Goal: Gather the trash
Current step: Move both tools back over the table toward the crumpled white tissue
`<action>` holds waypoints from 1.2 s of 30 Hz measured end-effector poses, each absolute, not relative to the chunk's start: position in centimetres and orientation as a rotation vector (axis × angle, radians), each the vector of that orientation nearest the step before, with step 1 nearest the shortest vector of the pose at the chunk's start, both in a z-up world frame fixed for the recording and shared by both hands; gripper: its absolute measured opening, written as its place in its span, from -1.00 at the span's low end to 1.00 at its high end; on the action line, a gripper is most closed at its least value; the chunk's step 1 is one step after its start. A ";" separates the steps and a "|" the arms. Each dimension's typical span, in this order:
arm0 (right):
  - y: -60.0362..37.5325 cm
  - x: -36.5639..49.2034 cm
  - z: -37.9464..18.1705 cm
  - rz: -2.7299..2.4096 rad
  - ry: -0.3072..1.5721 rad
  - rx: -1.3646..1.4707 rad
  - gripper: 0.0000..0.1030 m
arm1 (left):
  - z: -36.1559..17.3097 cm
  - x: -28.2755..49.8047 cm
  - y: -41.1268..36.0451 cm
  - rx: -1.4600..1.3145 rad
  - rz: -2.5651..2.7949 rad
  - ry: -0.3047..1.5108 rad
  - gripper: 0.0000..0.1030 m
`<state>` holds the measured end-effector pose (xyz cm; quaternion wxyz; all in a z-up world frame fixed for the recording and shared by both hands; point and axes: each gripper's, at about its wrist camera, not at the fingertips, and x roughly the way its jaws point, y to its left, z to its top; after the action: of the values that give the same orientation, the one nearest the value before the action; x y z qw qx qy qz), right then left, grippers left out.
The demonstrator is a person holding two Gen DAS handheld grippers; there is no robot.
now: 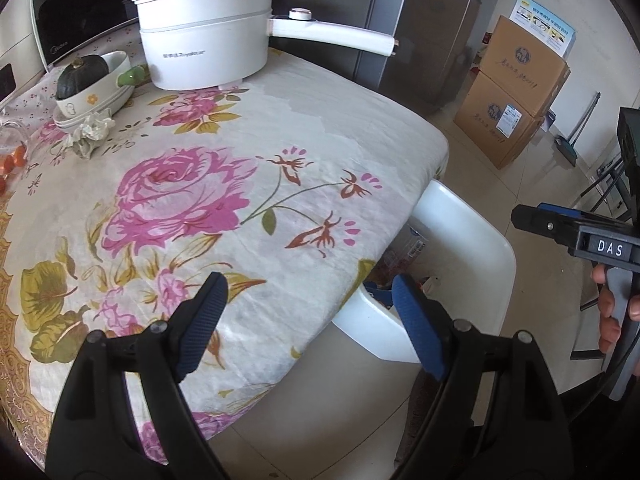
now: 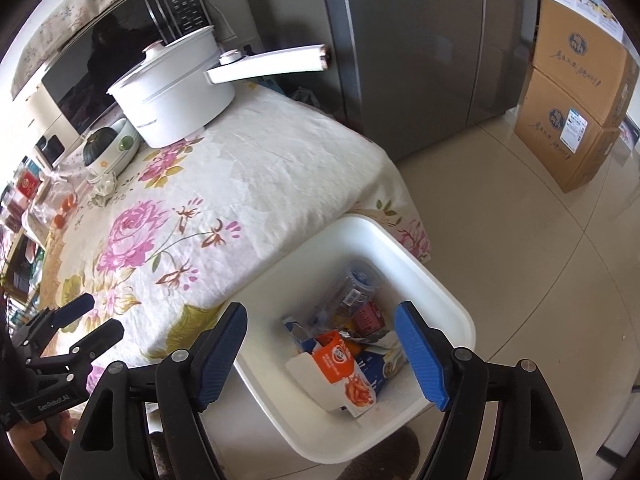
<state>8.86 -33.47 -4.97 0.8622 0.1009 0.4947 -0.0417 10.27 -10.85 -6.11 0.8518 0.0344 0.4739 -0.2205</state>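
A white trash bin (image 2: 448,296) stands on the floor against the table's near edge; it also shows in the left wrist view (image 1: 472,232). Inside lie an orange-and-white carton (image 2: 340,372), a red can (image 2: 370,316), a clear plastic bottle (image 2: 356,284) and blue packaging (image 2: 380,364). My right gripper (image 2: 320,352) is open and empty above the bin. My left gripper (image 1: 308,320) is open and empty over the table's front edge; it also shows in the right wrist view (image 2: 96,316). A crumpled white tissue (image 1: 90,130) lies on the floral tablecloth (image 1: 240,184) beside the bowls.
A white electric pot (image 1: 208,36) with a long handle stands at the back of the table. A dark squash (image 1: 82,76) sits in stacked bowls. A microwave (image 1: 76,12), small tomatoes (image 1: 12,160), a grey fridge (image 2: 420,48) and stacked cardboard boxes (image 2: 572,100) surround the table.
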 end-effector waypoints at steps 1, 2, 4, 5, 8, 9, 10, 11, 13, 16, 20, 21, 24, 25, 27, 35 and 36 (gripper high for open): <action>-32.9 9.1 -4.9 -0.081 1.036 0.206 0.53 | -6.1 10.3 -10.3 0.070 -0.456 0.996 0.65; -32.4 9.3 -4.9 -0.073 1.036 0.202 0.53 | -6.0 10.3 -9.8 0.067 -0.449 0.994 0.65; -31.5 9.8 -4.8 -0.058 1.034 0.195 0.54 | -6.0 10.4 -8.9 0.065 -0.434 0.990 0.66; -31.0 10.0 -4.8 -0.049 1.034 0.191 0.54 | -5.9 10.4 -8.4 0.064 -0.426 0.988 0.66; -29.4 10.7 -4.8 -0.028 1.033 0.170 0.54 | -5.9 10.5 -6.9 0.061 -0.402 0.984 0.66; -29.0 10.9 -4.7 -0.021 1.033 0.161 0.55 | -5.9 10.5 -6.4 0.060 -0.395 0.983 0.66; -28.4 11.1 -4.7 -0.015 1.032 0.153 0.55 | -5.9 10.5 -5.9 0.058 -0.387 0.983 0.66; -27.9 11.3 -4.7 -0.007 1.032 0.145 0.55 | -6.0 10.6 -5.3 0.056 -0.378 0.984 0.66; -26.8 11.9 -4.7 0.009 1.033 0.132 0.55 | -6.1 10.8 -4.3 0.051 -0.358 0.984 0.67; -25.2 12.7 -4.6 0.029 1.033 0.123 0.57 | -6.2 11.0 -2.4 0.036 -0.328 0.987 0.67; -22.3 14.1 -4.7 0.064 1.034 0.108 0.62 | -6.3 11.4 0.7 -0.010 -0.281 0.993 0.71; -21.6 14.4 -4.7 0.073 1.034 0.102 0.62 | -6.4 11.5 1.5 -0.024 -0.268 0.993 0.75; -19.1 15.4 -4.7 0.103 1.030 0.080 0.62 | -6.5 11.7 3.9 -0.056 -0.218 0.987 0.82; -18.3 15.7 -4.7 0.113 1.027 0.073 0.63 | -6.5 11.7 4.7 -0.059 -0.200 0.983 0.83; -16.7 16.3 -4.8 0.134 1.023 0.063 0.63 | -6.6 11.8 6.2 -0.063 -0.165 0.978 0.83; -10.9 19.1 -6.1 0.195 1.020 0.018 0.63 | -6.7 13.1 13.3 -0.091 -0.017 0.945 0.85; -10.3 19.5 -6.3 0.197 1.017 0.010 0.63 | -6.8 13.3 14.0 -0.098 -0.007 0.944 0.85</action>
<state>19.54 -10.34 -6.31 0.8688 0.0047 0.4861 0.0944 13.32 14.00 -6.78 0.8894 -0.0471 0.4547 -0.0033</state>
